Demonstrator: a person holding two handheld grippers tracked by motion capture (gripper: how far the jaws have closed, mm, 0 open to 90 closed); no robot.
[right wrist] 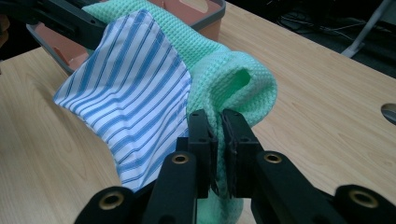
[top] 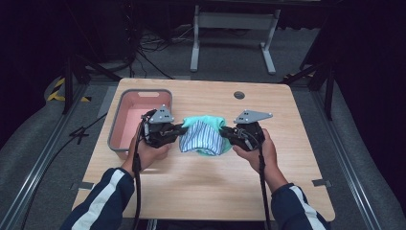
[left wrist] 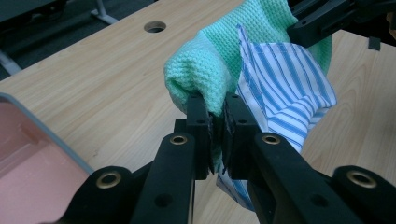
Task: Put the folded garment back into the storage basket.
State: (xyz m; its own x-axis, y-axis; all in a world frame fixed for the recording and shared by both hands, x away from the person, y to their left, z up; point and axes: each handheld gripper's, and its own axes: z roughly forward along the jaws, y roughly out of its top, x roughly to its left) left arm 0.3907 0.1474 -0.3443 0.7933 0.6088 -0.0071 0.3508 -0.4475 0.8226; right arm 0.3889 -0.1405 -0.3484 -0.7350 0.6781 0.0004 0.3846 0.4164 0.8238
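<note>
A mint-green waffle-weave cloth (top: 207, 120) with a blue-and-white striped patch (top: 201, 138) hangs between my two grippers, lifted above the wooden table (top: 201, 191). My left gripper (top: 183, 128) is shut on the cloth's left end; its pads pinch green fabric (left wrist: 205, 74) with the striped patch (left wrist: 285, 88) beside them. My right gripper (top: 223, 131) is shut on the right end, jaws squeezing a bunched fold of the green cloth (right wrist: 233, 79); the striped patch (right wrist: 135, 88) spreads to its left. The other gripper's black jaws show at the far end of the cloth in each gripper view.
A grey bin with a pink inside (top: 139, 103) stands at the table's left, just behind my left hand; its wall (left wrist: 42, 135) is near my left gripper. A round cable hole (top: 239, 95) sits at the table's back. A metal stand's legs (top: 234, 38) are on the floor beyond.
</note>
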